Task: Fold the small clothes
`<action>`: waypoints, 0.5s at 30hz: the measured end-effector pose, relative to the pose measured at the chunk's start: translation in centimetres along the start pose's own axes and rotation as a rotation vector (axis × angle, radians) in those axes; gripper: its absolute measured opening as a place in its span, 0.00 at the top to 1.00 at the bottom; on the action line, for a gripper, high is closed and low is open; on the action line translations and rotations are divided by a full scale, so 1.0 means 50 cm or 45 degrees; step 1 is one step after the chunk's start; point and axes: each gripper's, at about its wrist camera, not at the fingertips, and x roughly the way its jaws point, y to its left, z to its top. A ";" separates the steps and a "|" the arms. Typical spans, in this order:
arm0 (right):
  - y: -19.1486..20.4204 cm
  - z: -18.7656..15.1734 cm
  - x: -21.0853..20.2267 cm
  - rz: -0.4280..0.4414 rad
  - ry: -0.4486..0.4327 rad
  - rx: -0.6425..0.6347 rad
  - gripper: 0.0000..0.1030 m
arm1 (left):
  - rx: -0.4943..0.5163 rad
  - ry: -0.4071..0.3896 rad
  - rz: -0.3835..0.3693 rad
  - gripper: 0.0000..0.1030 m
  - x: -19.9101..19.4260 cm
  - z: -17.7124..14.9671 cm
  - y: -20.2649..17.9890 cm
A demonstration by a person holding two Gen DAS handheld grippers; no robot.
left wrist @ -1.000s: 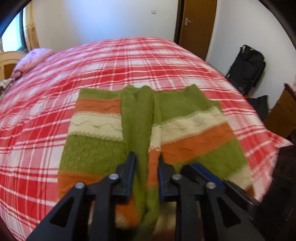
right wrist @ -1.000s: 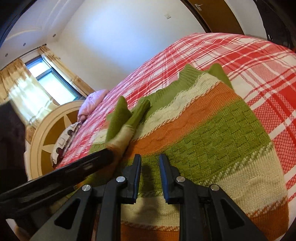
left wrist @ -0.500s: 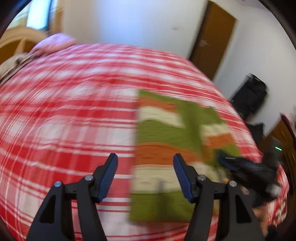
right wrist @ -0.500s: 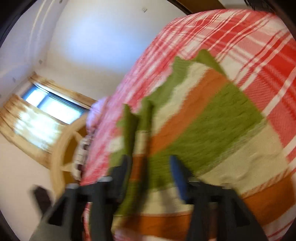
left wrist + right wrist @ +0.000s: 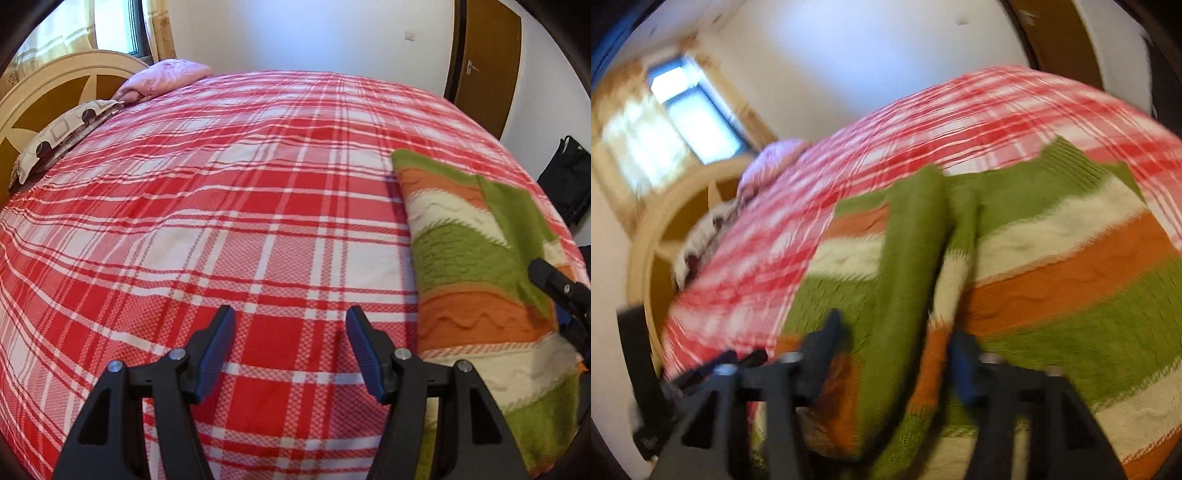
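Note:
A knitted sweater (image 5: 469,258) striped green, orange and cream lies flat on the red plaid bed (image 5: 221,221), its sleeves (image 5: 923,258) folded in along the middle. My left gripper (image 5: 291,343) hovers open over bare bedspread, left of the sweater's edge, with nothing between its fingers. In the blurred right wrist view my right gripper (image 5: 894,343) sits low over the sweater's near end. Its jaws are closing with the folded sleeves between them, and a gap still shows beside the left finger. The right gripper (image 5: 554,295) also shows at the right edge of the left wrist view.
Pillows (image 5: 74,129) and a pink cushion (image 5: 166,74) lie at the headboard (image 5: 44,85), far left. A brown door (image 5: 484,62) and a black bag (image 5: 565,181) on the floor stand beyond the bed's right side.
My left gripper let go of the sleeves, opened and swung left off the sweater onto bare bedspread. My right gripper opened wide, shifted over the folded sleeves and has narrowed again.

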 end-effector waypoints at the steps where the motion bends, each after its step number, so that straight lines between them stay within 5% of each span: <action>1: 0.011 -0.004 0.007 -0.022 0.011 -0.038 0.65 | 0.010 -0.005 0.022 0.37 0.004 -0.001 0.001; 4: 0.004 -0.005 0.018 -0.020 0.005 -0.030 0.66 | 0.020 -0.002 0.060 0.35 0.023 -0.006 0.004; 11: 0.002 -0.021 0.027 -0.015 -0.043 -0.017 0.66 | -0.069 -0.036 0.095 0.08 0.033 -0.017 0.019; 15: 0.020 -0.023 0.026 -0.059 -0.052 -0.076 0.72 | -0.075 -0.052 0.099 0.06 0.038 -0.019 0.020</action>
